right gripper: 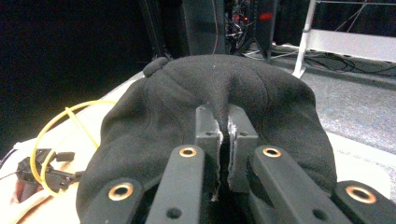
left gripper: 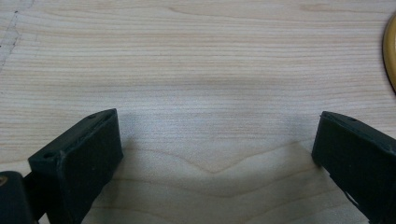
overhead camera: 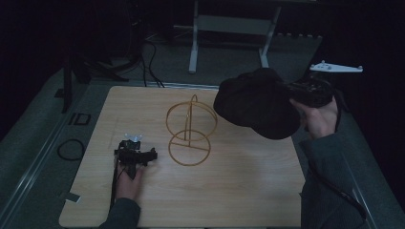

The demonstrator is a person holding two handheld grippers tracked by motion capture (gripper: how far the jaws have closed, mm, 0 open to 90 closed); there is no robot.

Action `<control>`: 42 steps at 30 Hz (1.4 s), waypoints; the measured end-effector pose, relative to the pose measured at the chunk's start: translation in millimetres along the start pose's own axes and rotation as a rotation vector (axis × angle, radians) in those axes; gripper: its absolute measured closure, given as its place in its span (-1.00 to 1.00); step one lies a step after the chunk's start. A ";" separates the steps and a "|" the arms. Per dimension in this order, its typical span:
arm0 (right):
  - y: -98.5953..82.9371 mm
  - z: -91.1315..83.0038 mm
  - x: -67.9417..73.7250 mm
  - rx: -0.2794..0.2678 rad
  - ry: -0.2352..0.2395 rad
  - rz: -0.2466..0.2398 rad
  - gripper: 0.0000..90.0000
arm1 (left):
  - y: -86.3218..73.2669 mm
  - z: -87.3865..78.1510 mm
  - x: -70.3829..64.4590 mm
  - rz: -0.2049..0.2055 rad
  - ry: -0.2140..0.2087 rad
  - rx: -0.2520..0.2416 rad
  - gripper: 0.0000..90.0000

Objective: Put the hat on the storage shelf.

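Note:
A black cap (overhead camera: 258,102) hangs above the table's far right, held in my right gripper (overhead camera: 298,90), which is shut on a pinched fold of its fabric (right gripper: 224,100). A gold wire stand (overhead camera: 191,131) made of two rings on a short post sits mid-table, just left of the cap. My left gripper (overhead camera: 136,155) rests low on the wooden table (overhead camera: 229,191) to the left of the stand, with its jaws wide apart and bare wood between them (left gripper: 215,140). The edge of the stand (left gripper: 390,51) shows at the right of the left gripper view.
Beyond the table's far edge stand a white metal frame (overhead camera: 229,33) and dark cables (overhead camera: 148,62) on the floor. A black cable loop (overhead camera: 71,149) lies on the floor at the left. A white three-cornered plate (overhead camera: 336,67) sits above my right hand.

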State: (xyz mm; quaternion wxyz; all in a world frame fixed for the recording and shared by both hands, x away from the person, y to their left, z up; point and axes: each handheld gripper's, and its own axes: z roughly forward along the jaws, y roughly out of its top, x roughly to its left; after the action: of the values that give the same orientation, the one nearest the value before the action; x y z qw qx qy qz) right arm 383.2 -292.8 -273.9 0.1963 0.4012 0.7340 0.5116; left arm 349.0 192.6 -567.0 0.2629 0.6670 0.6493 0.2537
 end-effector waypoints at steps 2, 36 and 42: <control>1.9 1.7 2.4 -0.001 0.005 -0.003 0.91 | 0.0 0.0 0.0 0.000 0.000 0.000 -0.97; 30.4 25.3 57.1 -0.063 0.157 -0.064 0.91 | -0.1 0.2 0.0 -0.001 0.001 -0.003 -0.97; 34.9 35.6 70.5 -0.063 0.191 -0.072 0.91 | 0.0 -0.1 0.3 0.005 0.000 0.002 -0.97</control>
State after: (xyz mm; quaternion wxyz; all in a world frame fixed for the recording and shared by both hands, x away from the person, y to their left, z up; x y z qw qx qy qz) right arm 379.2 -210.6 -247.7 0.1560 0.3174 0.7468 0.5631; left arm 348.9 192.9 -567.0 0.2615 0.6688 0.6479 0.2539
